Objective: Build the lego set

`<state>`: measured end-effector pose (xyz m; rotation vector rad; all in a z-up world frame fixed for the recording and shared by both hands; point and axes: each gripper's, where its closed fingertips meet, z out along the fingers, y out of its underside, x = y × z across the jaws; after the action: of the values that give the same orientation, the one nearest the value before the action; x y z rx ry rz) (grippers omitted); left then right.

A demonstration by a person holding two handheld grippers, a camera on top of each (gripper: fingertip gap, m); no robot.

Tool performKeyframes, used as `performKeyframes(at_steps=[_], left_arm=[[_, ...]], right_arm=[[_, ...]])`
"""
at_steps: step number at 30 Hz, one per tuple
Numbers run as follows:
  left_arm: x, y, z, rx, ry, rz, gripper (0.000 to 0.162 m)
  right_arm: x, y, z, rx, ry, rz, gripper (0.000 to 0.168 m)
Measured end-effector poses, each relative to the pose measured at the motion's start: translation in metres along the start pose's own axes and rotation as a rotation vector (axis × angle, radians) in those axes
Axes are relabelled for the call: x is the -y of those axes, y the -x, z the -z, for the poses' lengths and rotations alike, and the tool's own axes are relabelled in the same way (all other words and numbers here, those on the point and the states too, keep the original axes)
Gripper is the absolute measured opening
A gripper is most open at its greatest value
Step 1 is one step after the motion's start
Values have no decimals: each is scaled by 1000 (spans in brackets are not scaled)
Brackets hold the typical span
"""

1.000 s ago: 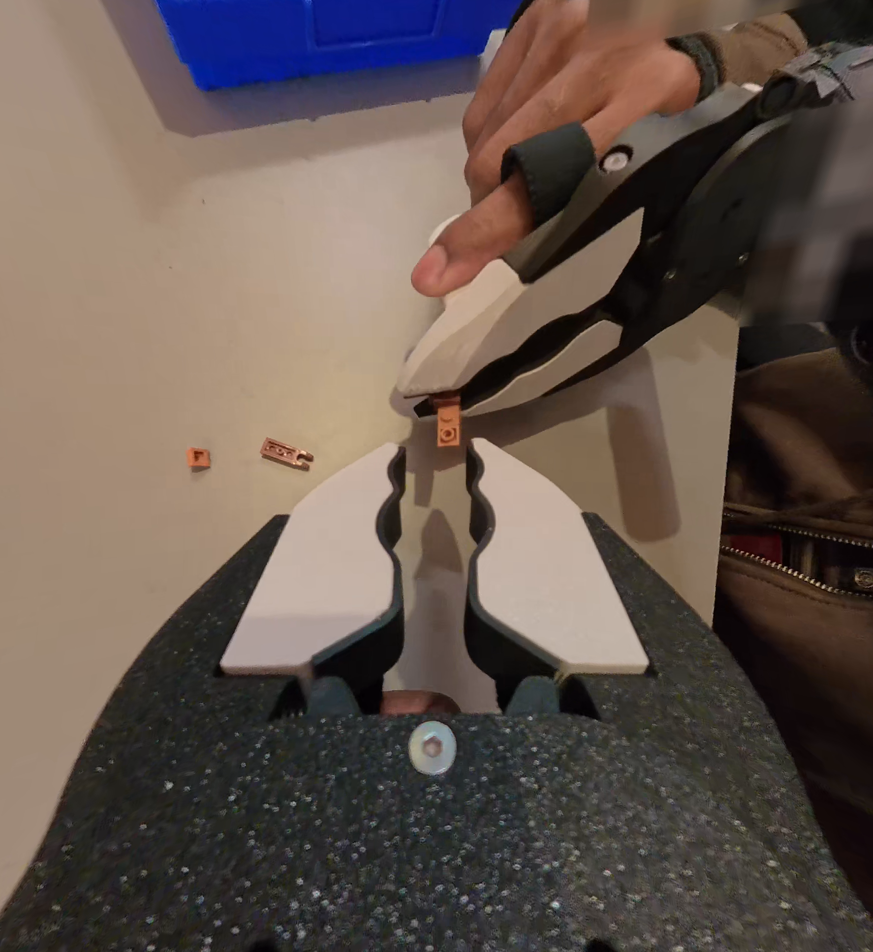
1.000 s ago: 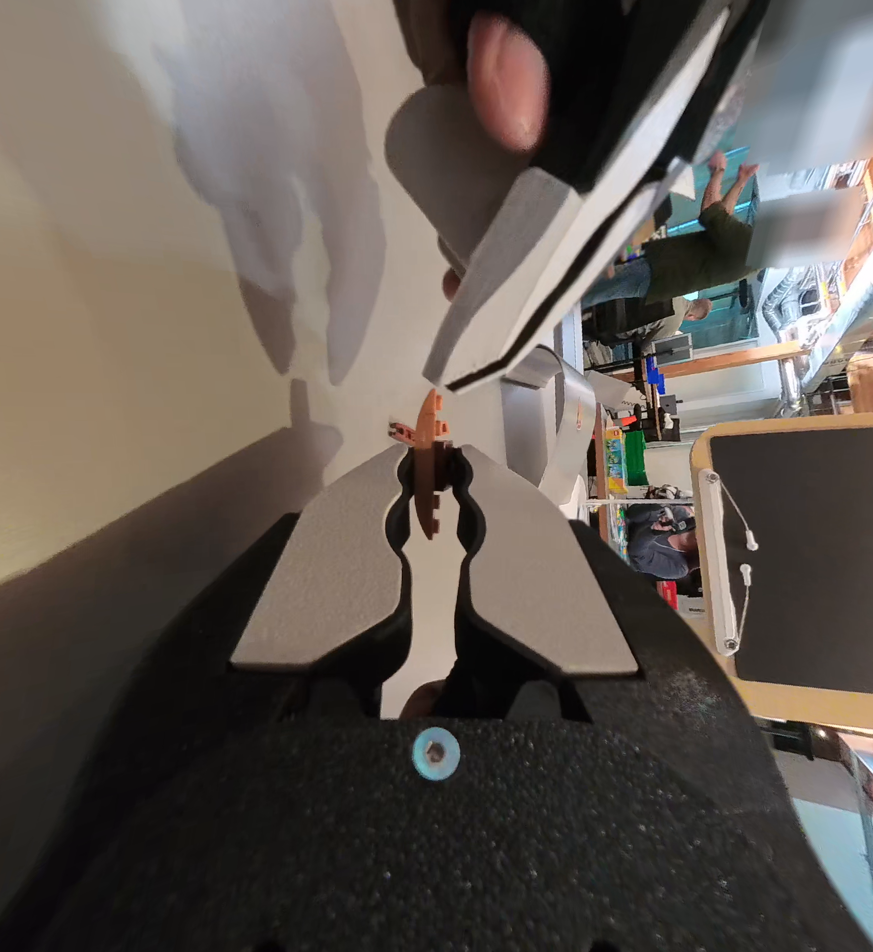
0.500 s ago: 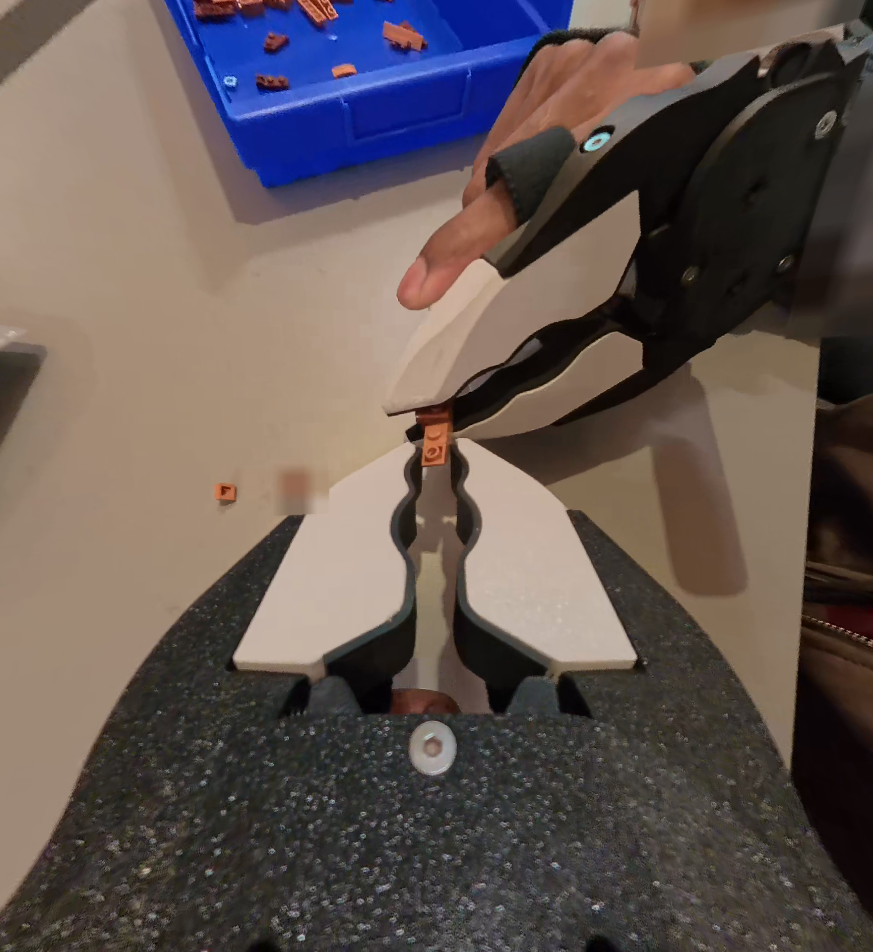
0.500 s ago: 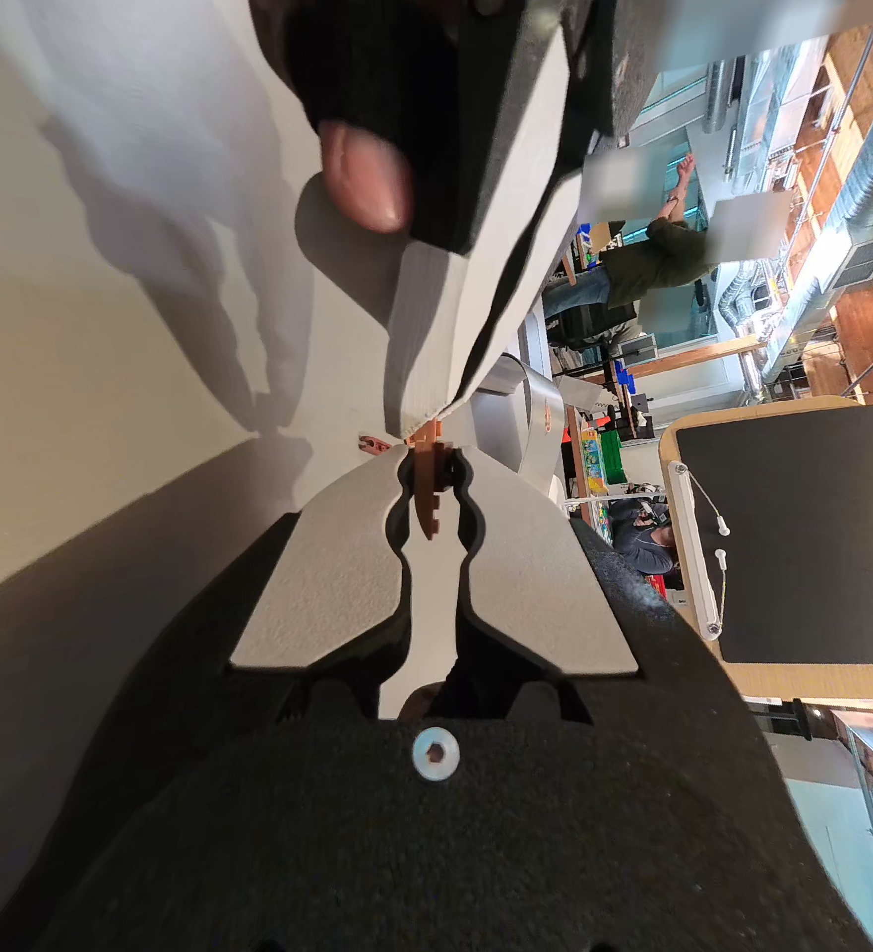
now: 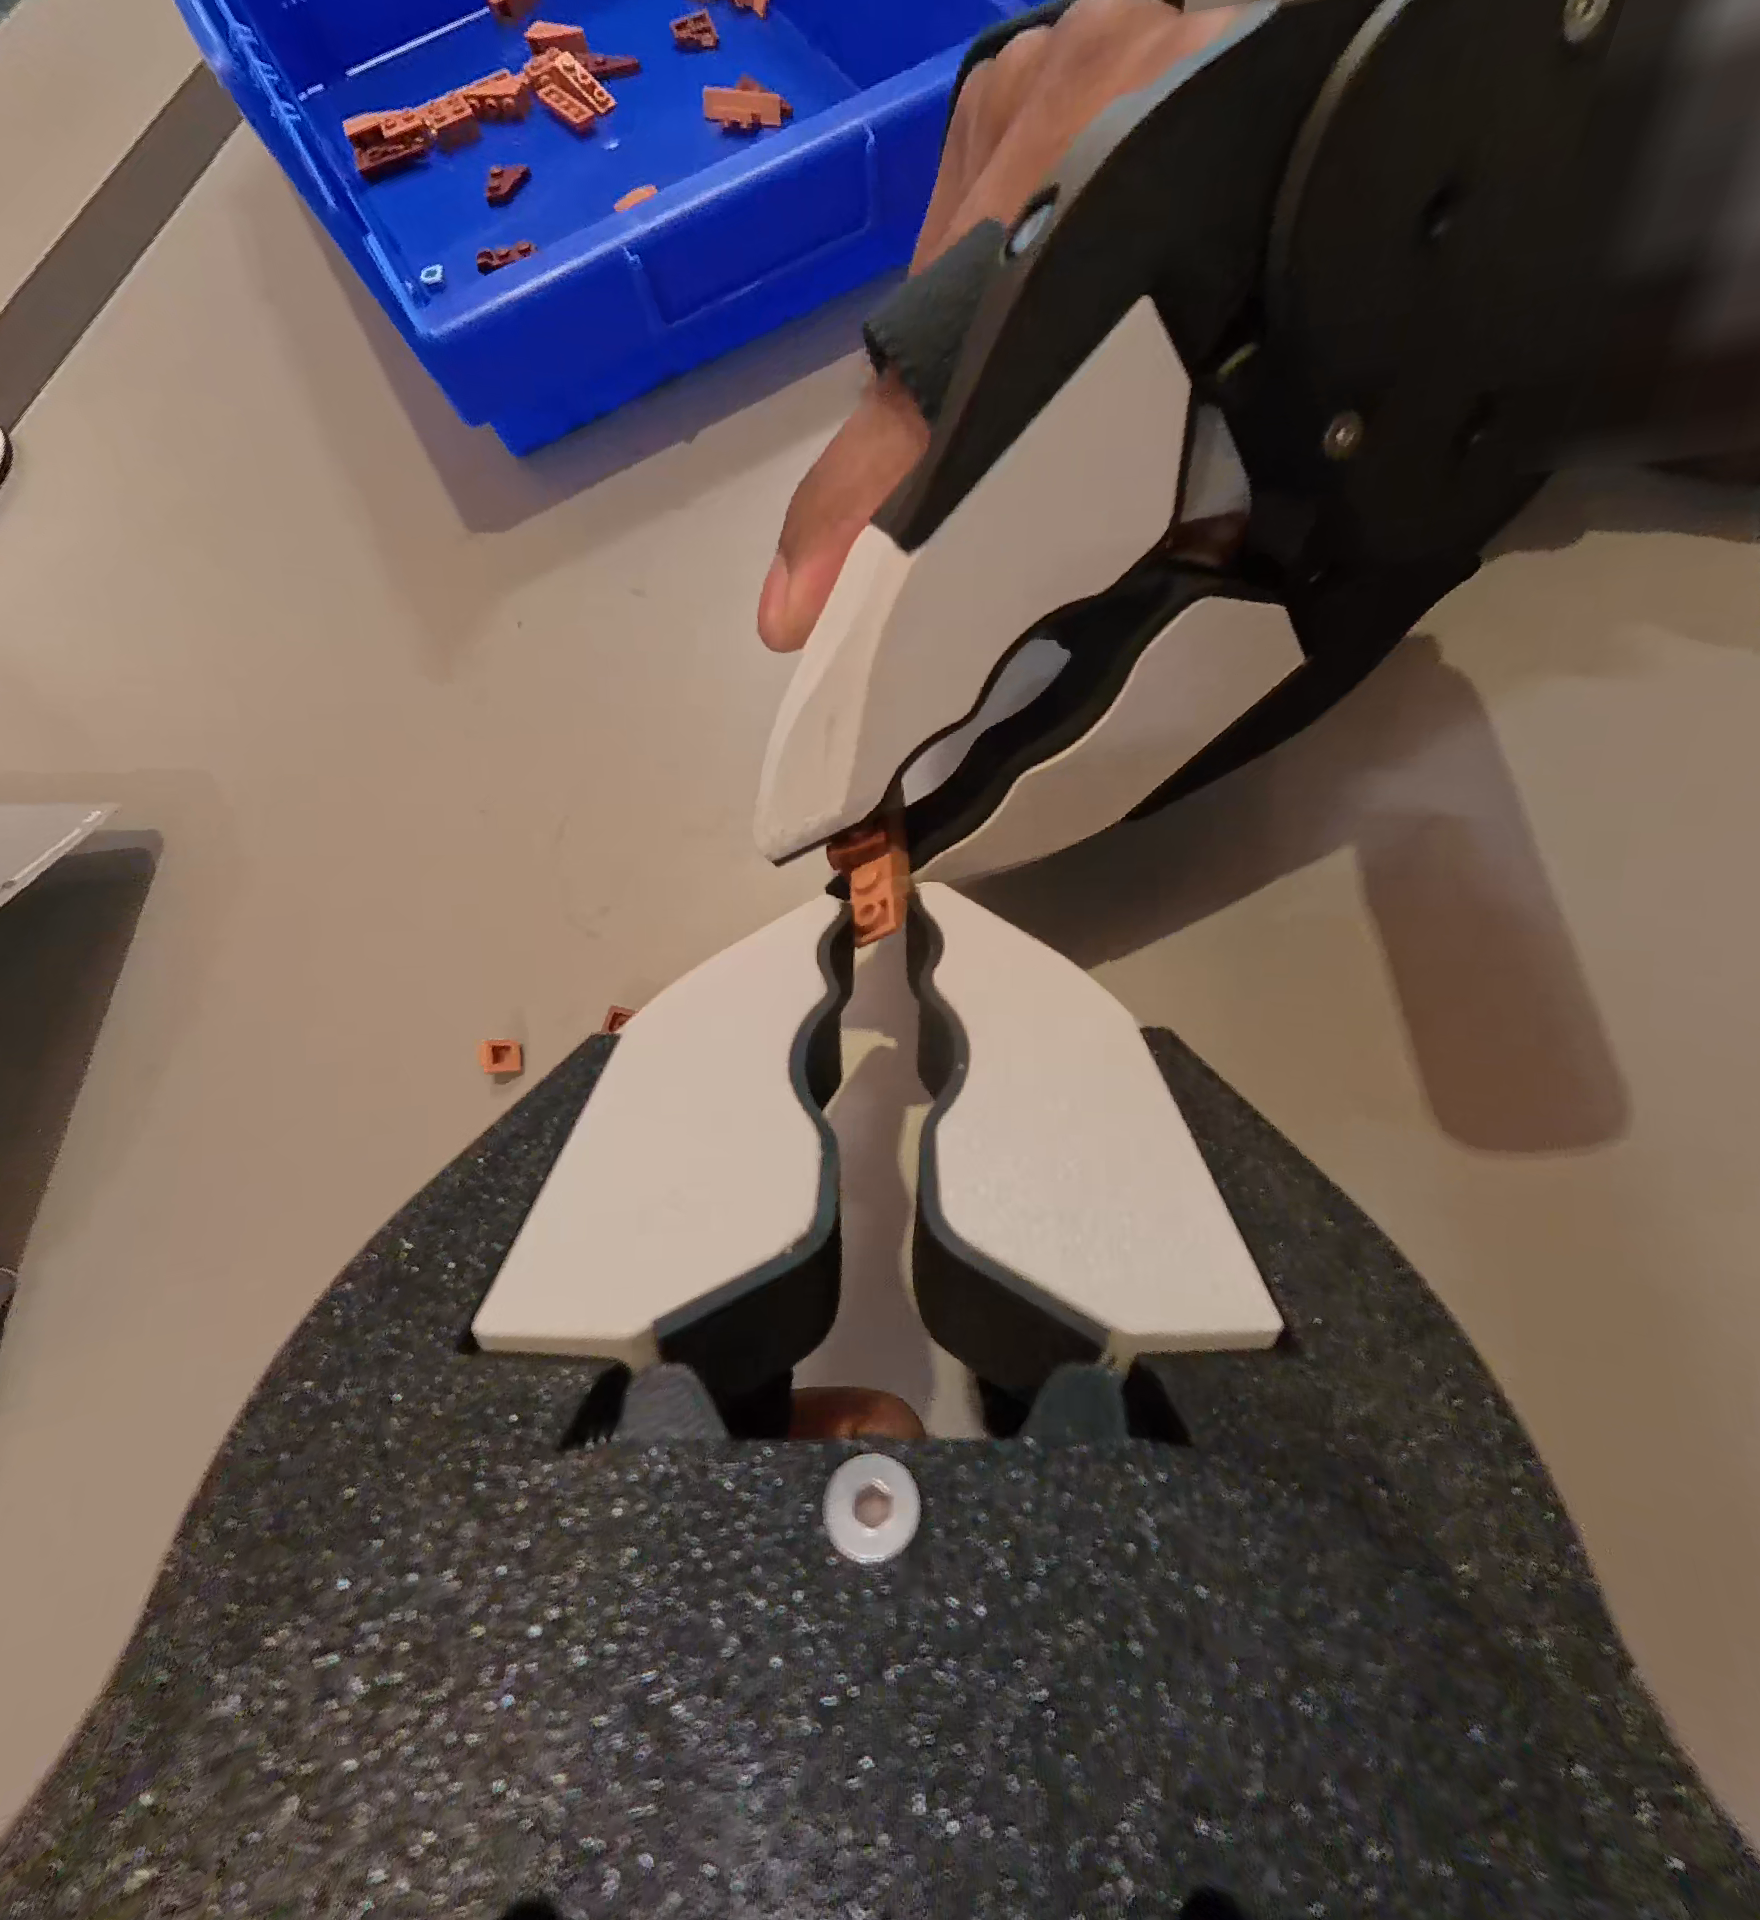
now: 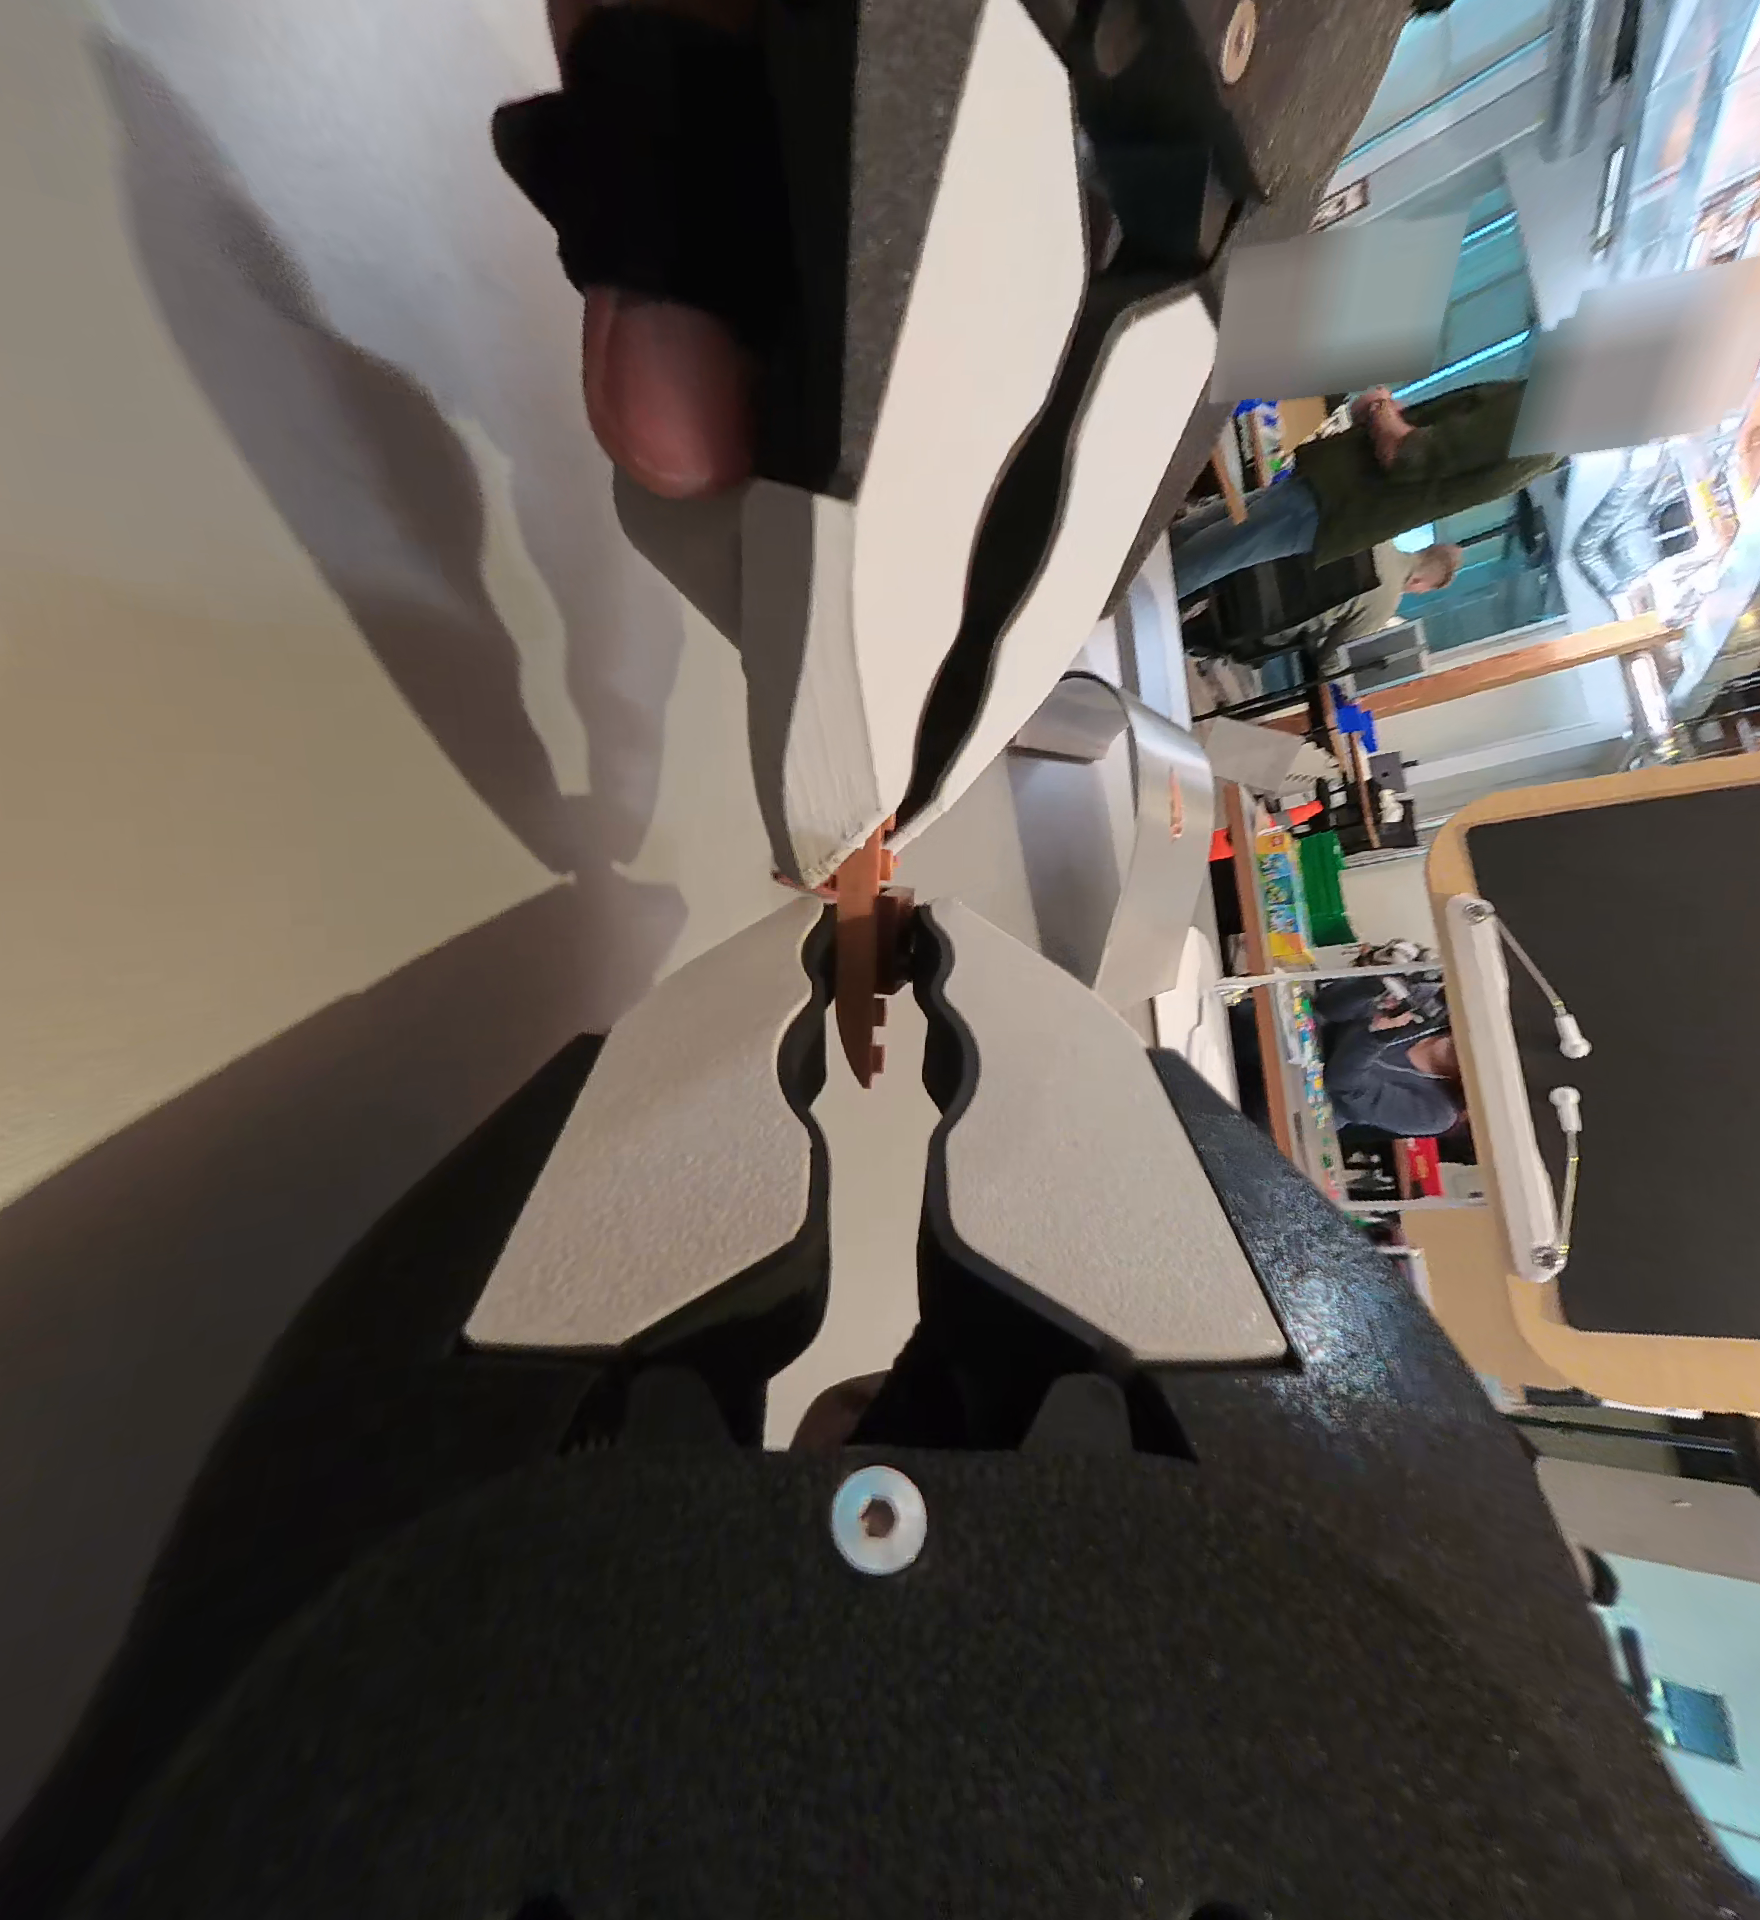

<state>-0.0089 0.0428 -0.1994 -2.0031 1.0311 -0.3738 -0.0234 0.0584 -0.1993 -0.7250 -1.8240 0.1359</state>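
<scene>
left gripper (image 5: 874,914): jaws closing on the lower end of a small orange piece (image 5: 874,902), tips nearly together.
right gripper (image 6: 871,925): jaws gripping a brown plate (image 6: 860,992) edge-on, above the worktop (image 5: 440,675).
step: the two parts are meeting tip to tip, probably being pressed together.
next: calling for square alignment and a firm squeeze.
farther: loose piece (image 5: 501,1057); blue bin (image 5: 647,312) holding more bricks.

Bright overhead light, hard shadows on the table (image 5: 356,644), edges fisheye-warped.
</scene>
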Motion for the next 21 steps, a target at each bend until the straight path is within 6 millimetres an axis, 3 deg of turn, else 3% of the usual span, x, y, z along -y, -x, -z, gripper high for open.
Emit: performKeyframes(at_steps=[10, 21], left_arm=[[-1, 2, -5, 19, 19, -72, 9], [0, 8, -6, 35, -6, -60, 9]], right_arm=[[-7, 3, -1, 46, 27, -50, 13], [-10, -2, -6, -25, 46, -31, 13]])
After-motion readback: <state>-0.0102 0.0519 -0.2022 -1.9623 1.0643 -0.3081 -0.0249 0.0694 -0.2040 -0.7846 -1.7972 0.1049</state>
